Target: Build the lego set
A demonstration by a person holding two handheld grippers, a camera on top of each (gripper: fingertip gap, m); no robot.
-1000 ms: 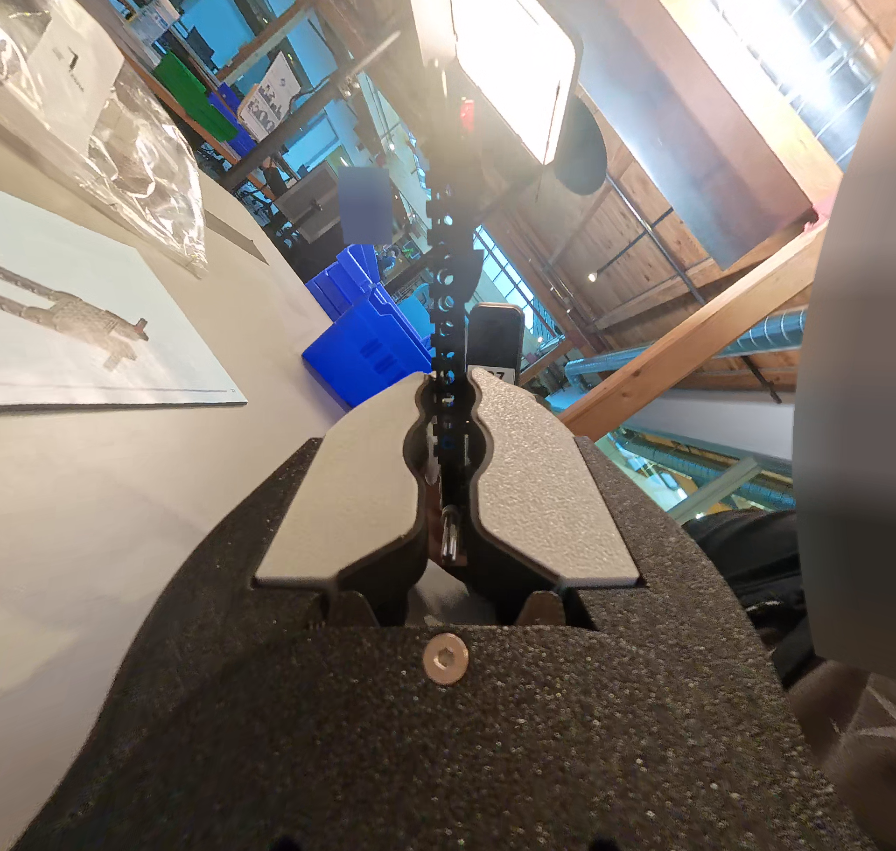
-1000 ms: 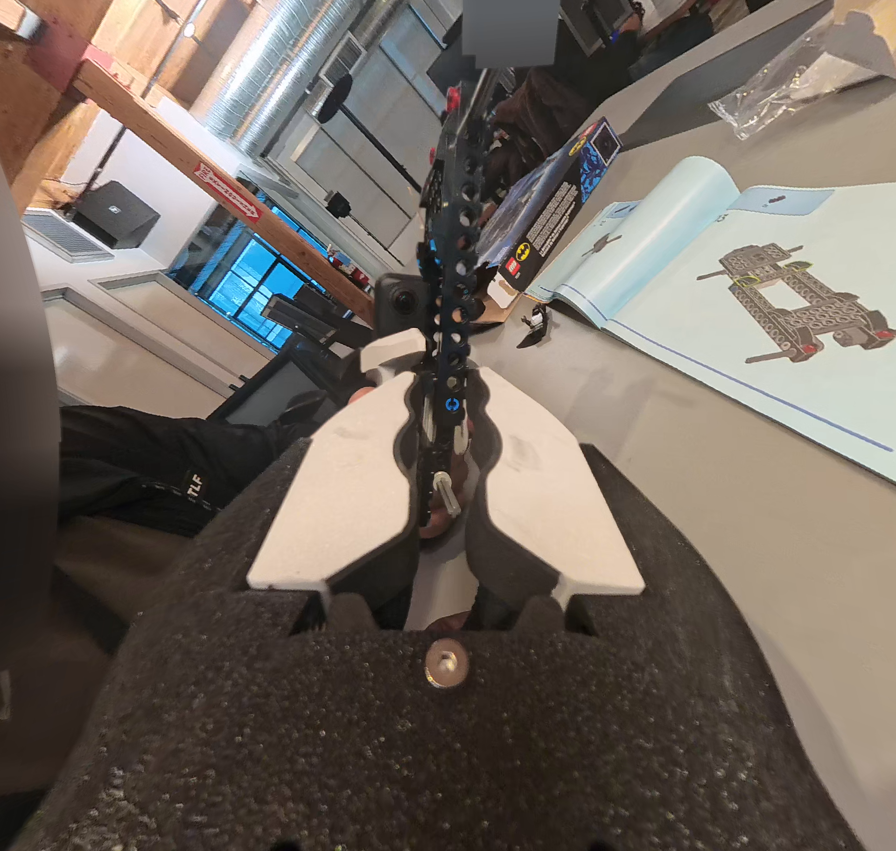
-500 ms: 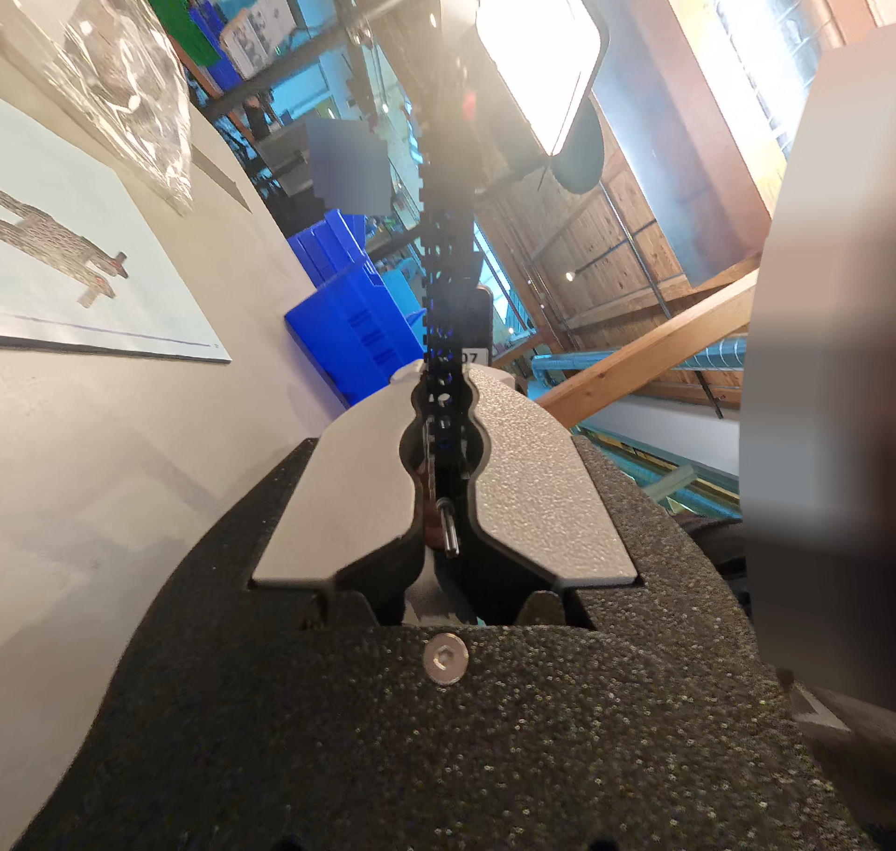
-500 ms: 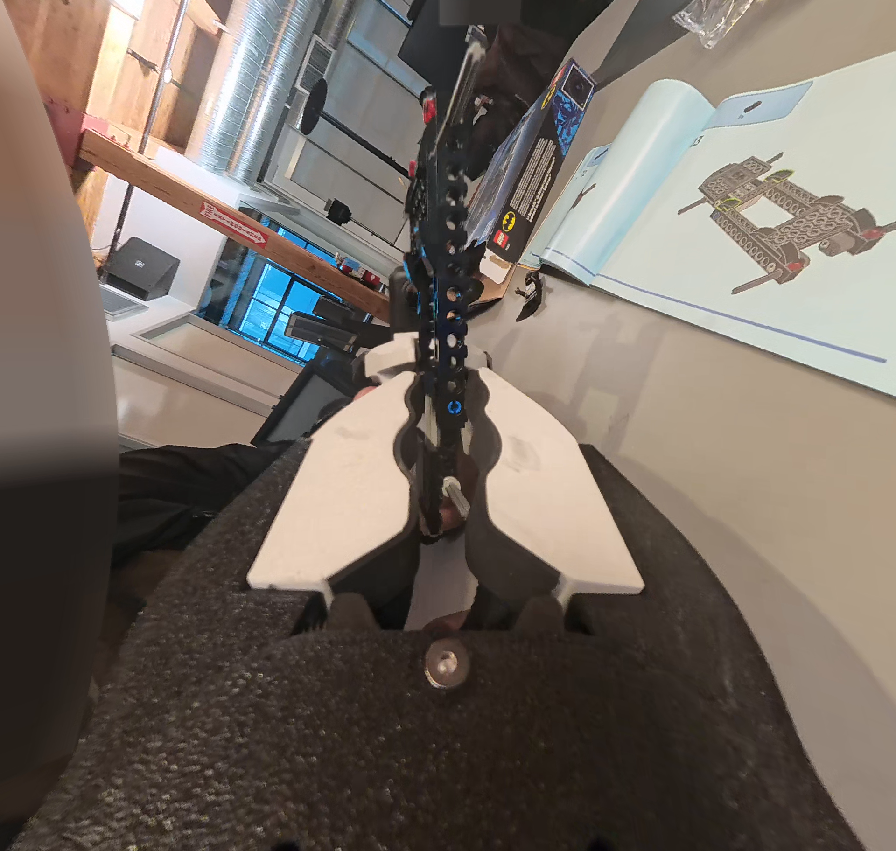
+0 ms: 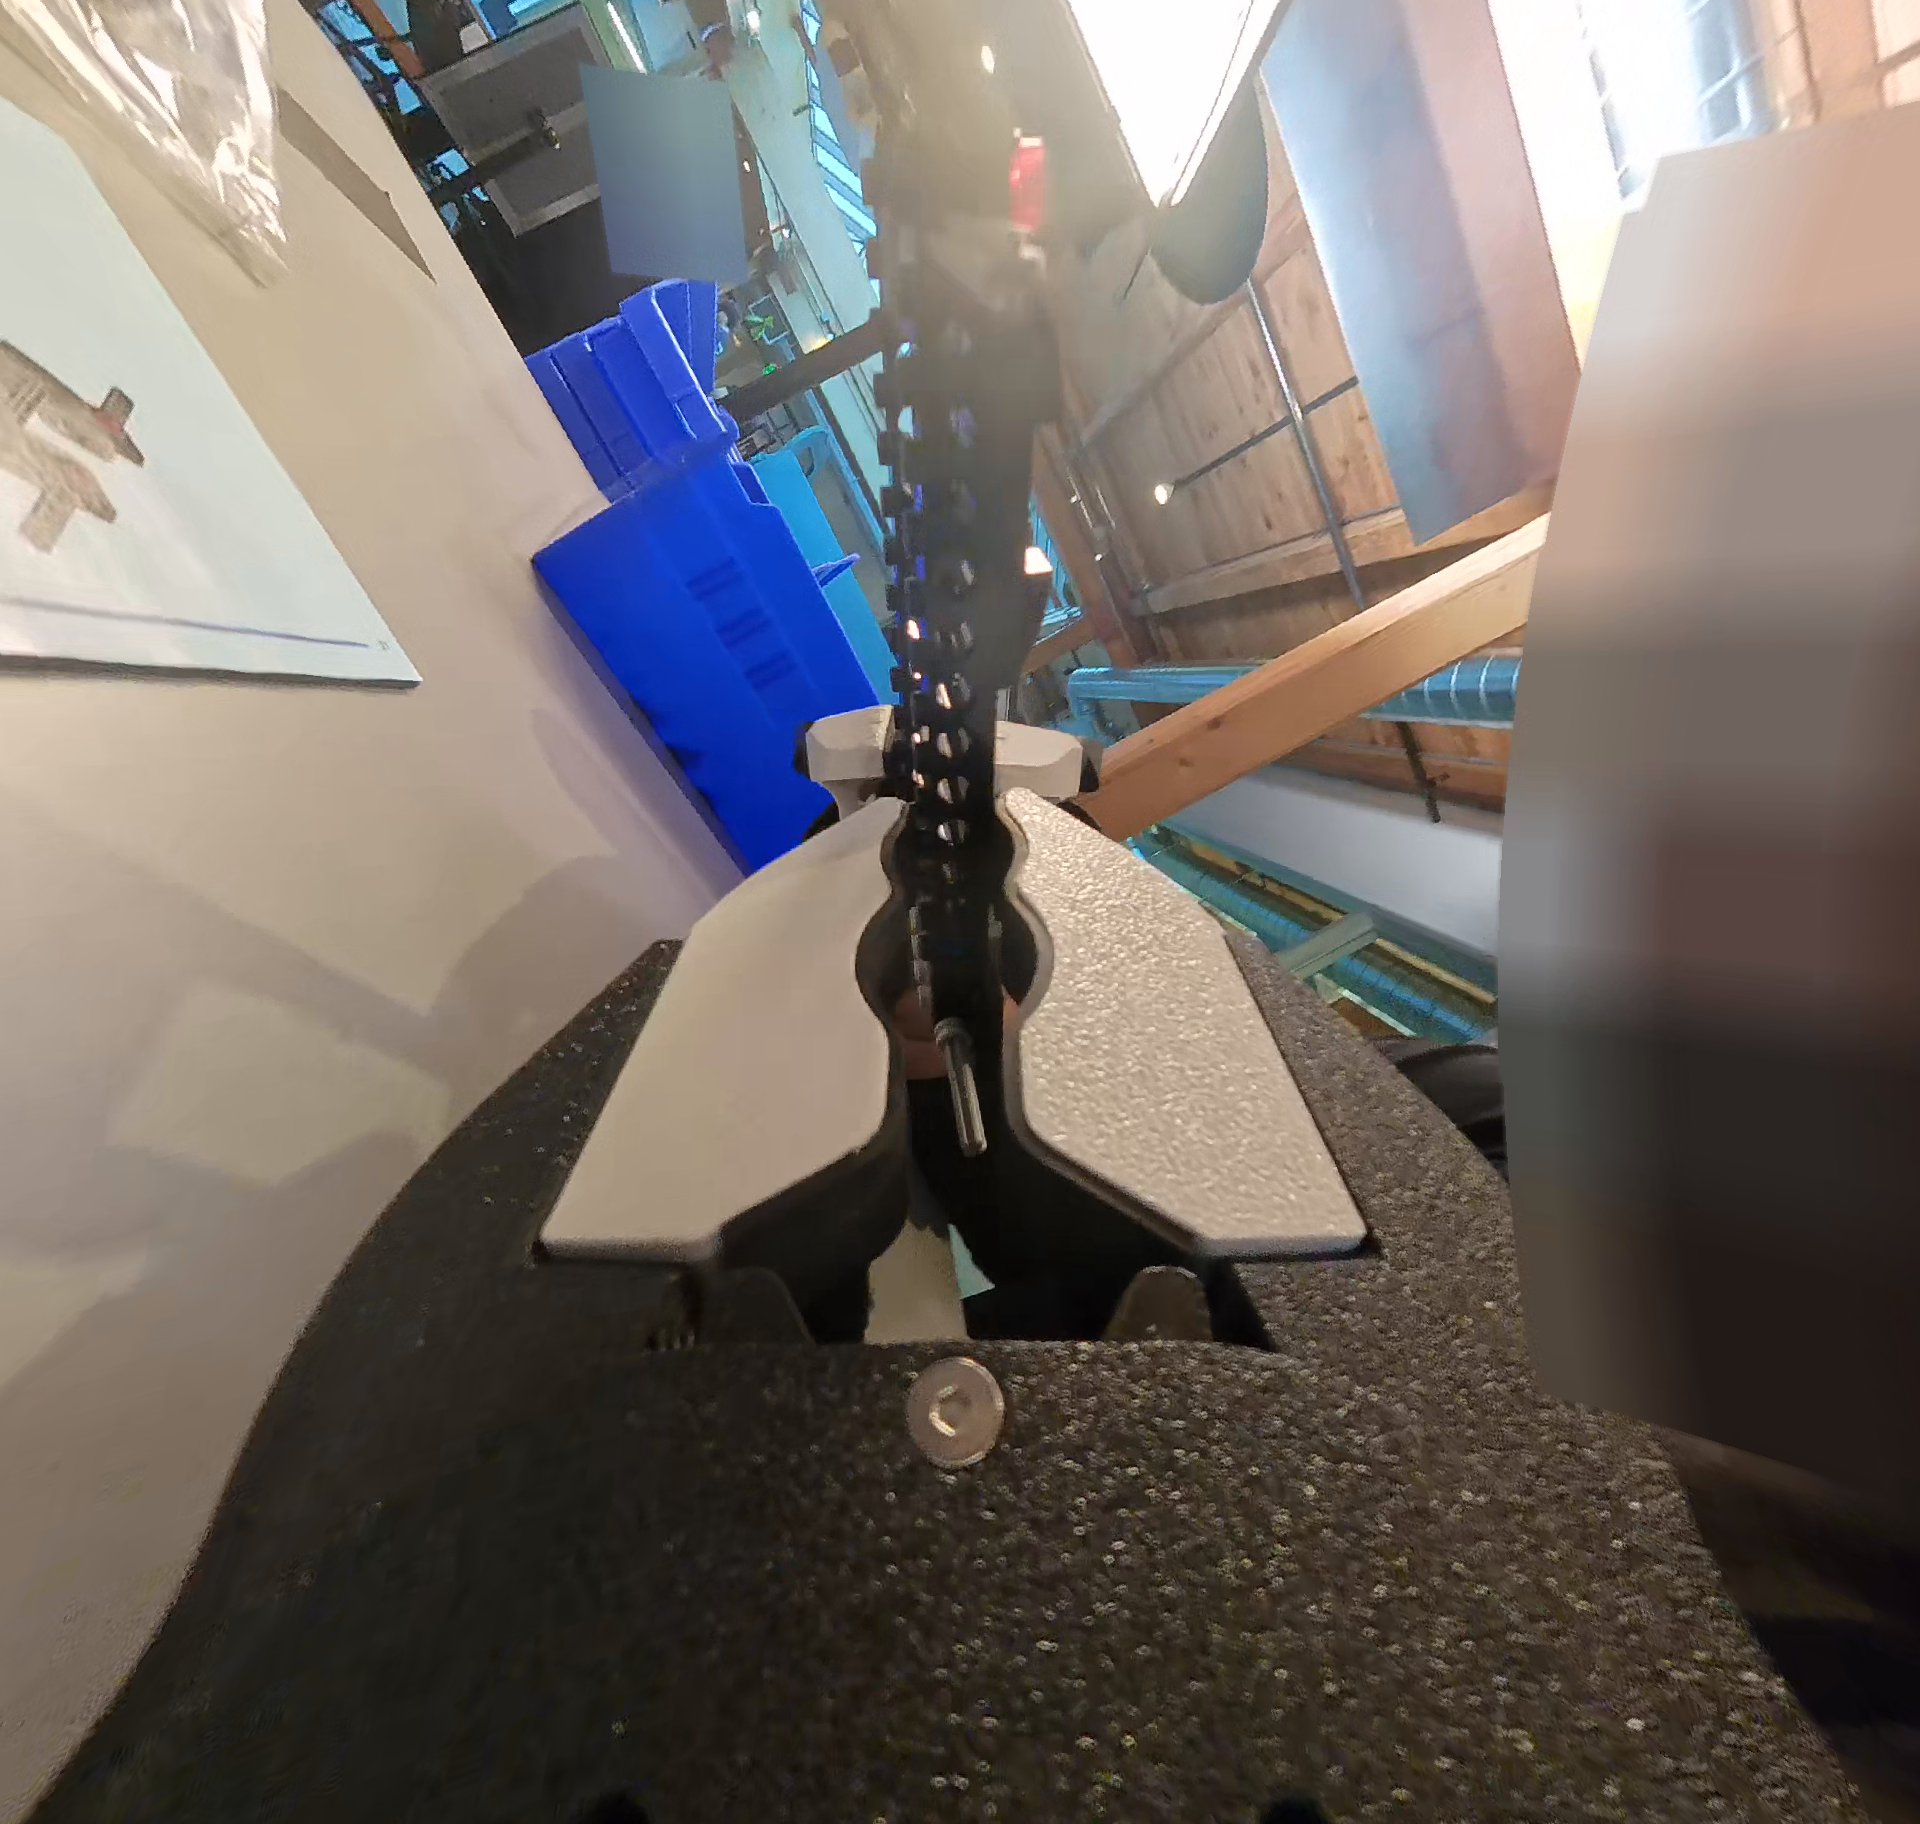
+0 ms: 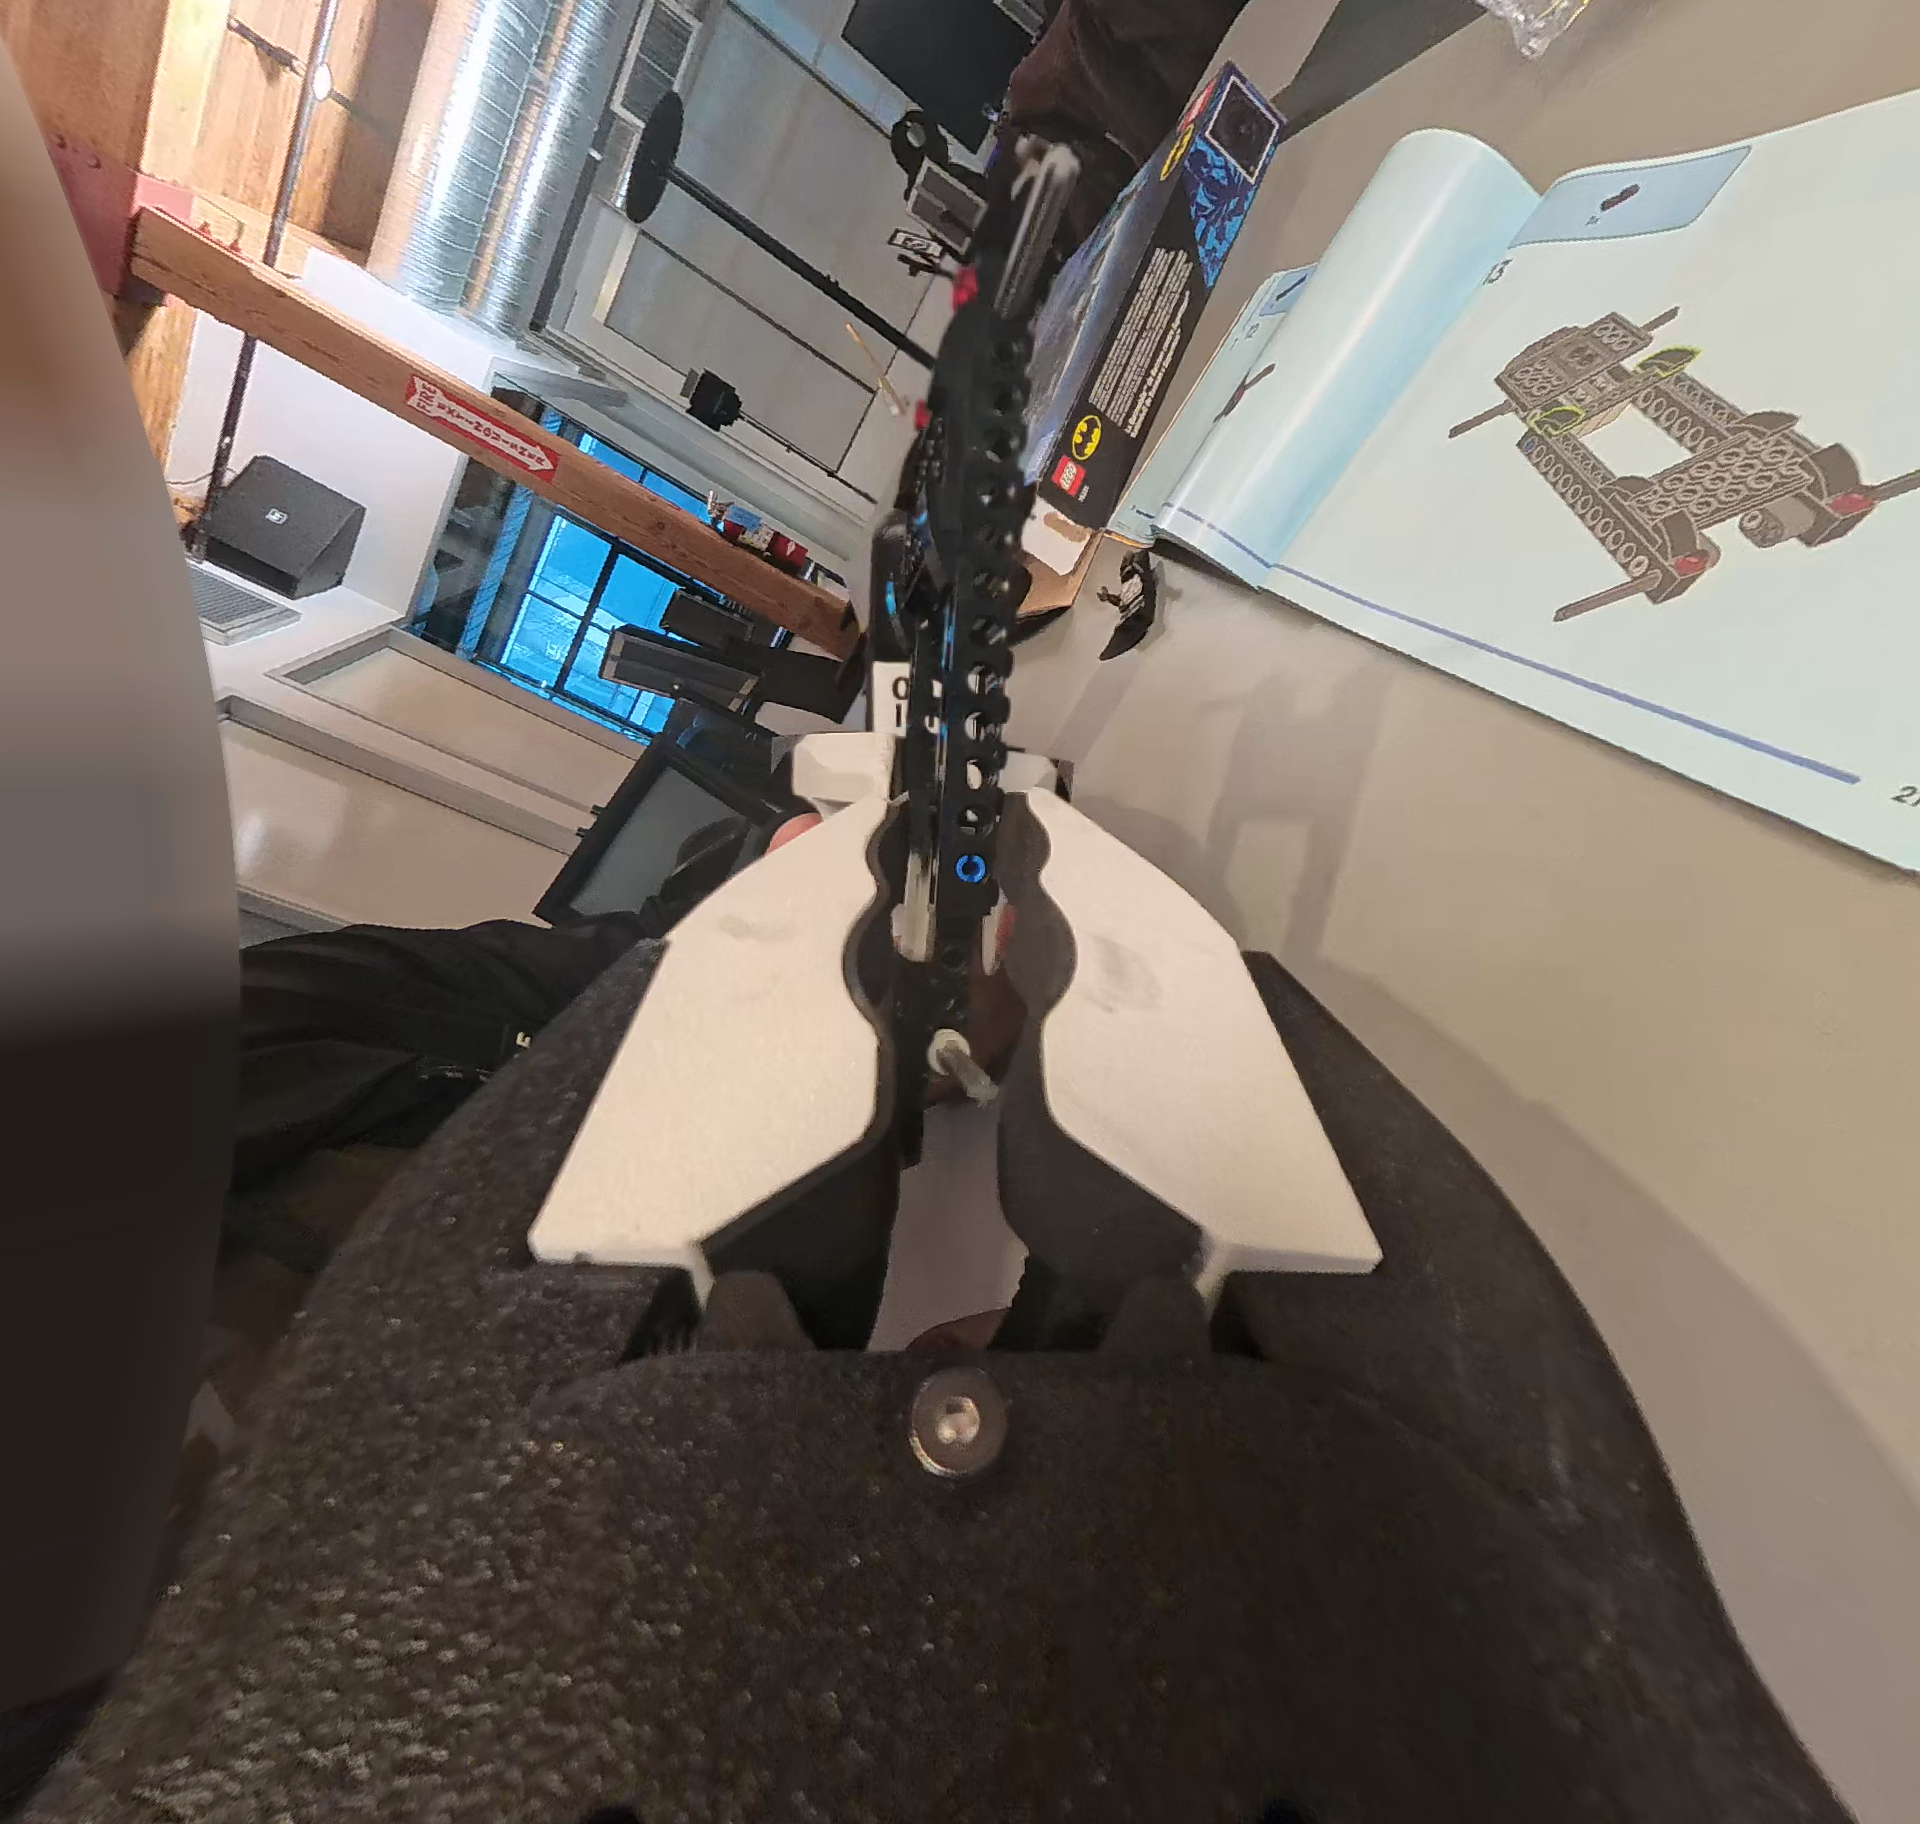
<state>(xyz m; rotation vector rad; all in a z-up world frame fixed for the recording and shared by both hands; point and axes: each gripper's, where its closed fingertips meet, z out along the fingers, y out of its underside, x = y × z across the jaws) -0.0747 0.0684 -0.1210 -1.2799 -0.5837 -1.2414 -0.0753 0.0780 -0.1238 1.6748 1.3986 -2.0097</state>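
Workshop setting, timber beams and metal ducting overhead, grey table point(image 5: 260, 943) filling the left of the frame in the left wrist view. Left gripper point(image 5: 951, 818): jaws nearly together, clamped on a black toy-brick frame point(image 5: 961, 548) of holed beams that runs up the centre of the frame, blurred toward its top. A grey axle pin point(image 5: 961, 1088) pokes out of the frame's near end, between the fingers. Just past the fingertips, the other gripper's pale fingertips point(image 5: 847, 746) straddle the same frame. Seen only here: blue plastic bins point(image 5: 696, 569) left of centre, and a bright light panel point(image 5: 1153, 18) at top centre. Instruction booklet point(image 5: 156, 527) at the left edge, clear plastic bag point(image 5: 156, 60) upper left.

Right wrist view: same table point(image 6: 1455, 1047), now on the right of the frame. Right gripper point(image 6: 951, 808) likewise clamped on the black toy-brick frame point(image 6: 982, 548), which shows a blue pin point(image 6: 969, 867) between the fingers. Seen only here: a dark toy box point(image 6: 1153, 320) upper centre, the open booklet point(image 6: 1662, 486) with its printed model drawing at right, a small black piece point(image 6: 1132, 600) on the table beside it, and a dark sleeve point(image 6: 416, 1026) at left.
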